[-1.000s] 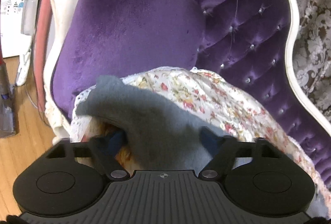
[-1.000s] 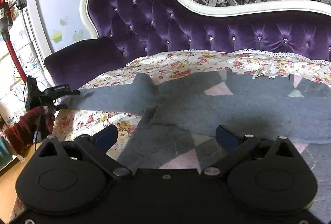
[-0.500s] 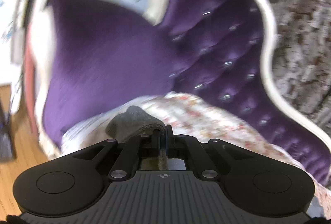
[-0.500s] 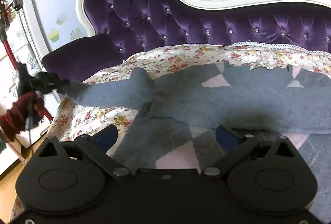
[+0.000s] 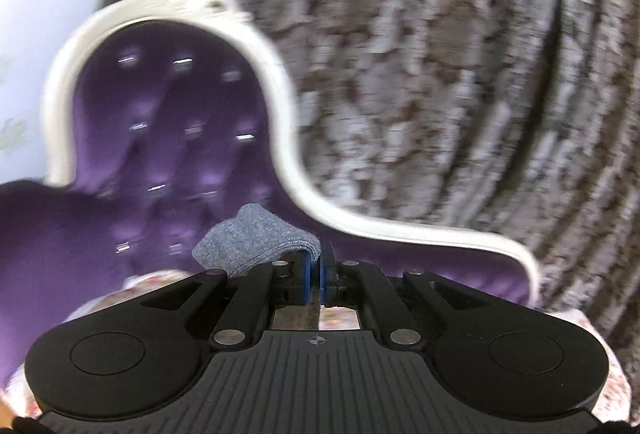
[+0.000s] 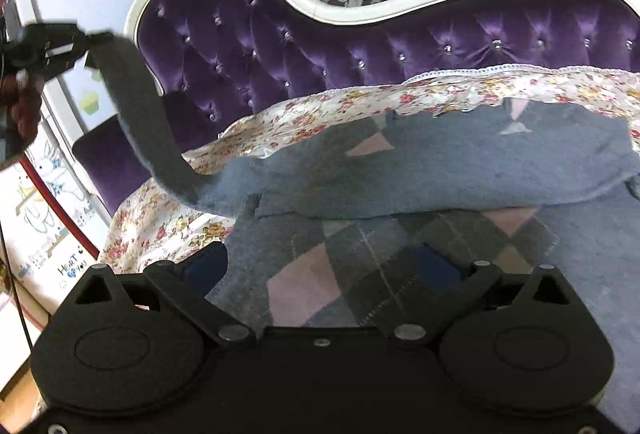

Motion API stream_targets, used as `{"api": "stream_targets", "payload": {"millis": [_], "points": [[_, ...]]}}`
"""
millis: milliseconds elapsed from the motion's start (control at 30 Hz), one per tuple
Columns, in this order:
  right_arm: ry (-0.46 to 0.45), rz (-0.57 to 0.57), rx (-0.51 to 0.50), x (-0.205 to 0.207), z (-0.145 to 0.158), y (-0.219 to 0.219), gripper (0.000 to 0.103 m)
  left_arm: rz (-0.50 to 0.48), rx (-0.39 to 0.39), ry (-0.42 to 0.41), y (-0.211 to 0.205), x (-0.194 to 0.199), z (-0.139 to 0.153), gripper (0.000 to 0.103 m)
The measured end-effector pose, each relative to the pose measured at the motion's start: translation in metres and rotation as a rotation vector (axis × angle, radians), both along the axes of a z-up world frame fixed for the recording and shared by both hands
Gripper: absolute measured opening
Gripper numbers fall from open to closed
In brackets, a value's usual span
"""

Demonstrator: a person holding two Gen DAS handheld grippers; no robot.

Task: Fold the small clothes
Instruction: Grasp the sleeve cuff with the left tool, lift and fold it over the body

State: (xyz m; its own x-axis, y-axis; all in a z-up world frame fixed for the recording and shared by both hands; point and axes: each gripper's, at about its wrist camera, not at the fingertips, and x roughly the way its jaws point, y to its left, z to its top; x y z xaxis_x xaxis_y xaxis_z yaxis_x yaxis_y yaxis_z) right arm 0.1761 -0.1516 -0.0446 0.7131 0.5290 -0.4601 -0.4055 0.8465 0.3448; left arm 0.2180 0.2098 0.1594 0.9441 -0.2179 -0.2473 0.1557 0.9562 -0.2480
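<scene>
Purple sofa [image 6: 400, 45], sleeve [image 5: 256, 242] pinched in left claw [image 5: 316, 266]

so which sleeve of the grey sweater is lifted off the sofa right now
The sleeve pinched in the left gripper, raised at the picture's left. The other lies flat across the sweater body.

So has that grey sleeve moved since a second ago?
Yes. The grey sleeve, pinched in the left gripper, has gone up: it lay on the floral cover and now hangs level with the sofa's white frame.
</scene>
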Motion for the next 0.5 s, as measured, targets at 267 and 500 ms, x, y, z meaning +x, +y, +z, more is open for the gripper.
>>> {"api": "stream_targets", "payload": {"millis": [267,500], "points": [[-0.013,-0.048,0.04,-0.012,0.0,-0.031,0.102,-0.223,0.02,-0.013,-0.119,0.016,0.002,0.003],[-0.007,-0.106,0.079,-0.018,-0.003,-0.06,0.102,-0.369,0.01,0.096,-0.221,0.044,-0.055,0.004]]}}
